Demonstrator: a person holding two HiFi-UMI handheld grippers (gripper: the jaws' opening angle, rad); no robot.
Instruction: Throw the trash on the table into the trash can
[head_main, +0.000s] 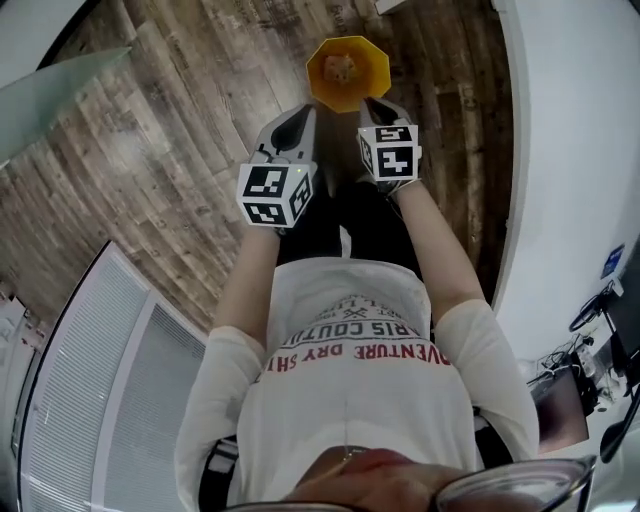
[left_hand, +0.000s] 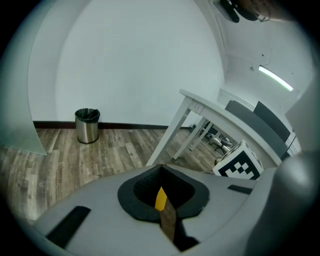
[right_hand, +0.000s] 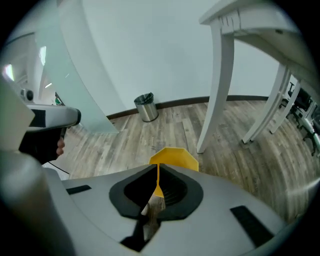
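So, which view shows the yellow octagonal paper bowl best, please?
Head view: the yellow octagonal paper bowl shows nearly whole, from above. Left gripper view gives only a sliver between jaws; right, one edge.

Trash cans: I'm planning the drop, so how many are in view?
1: a steel trash can on the wood floor against the far wall, shown in both gripper views. Others may be hidden.
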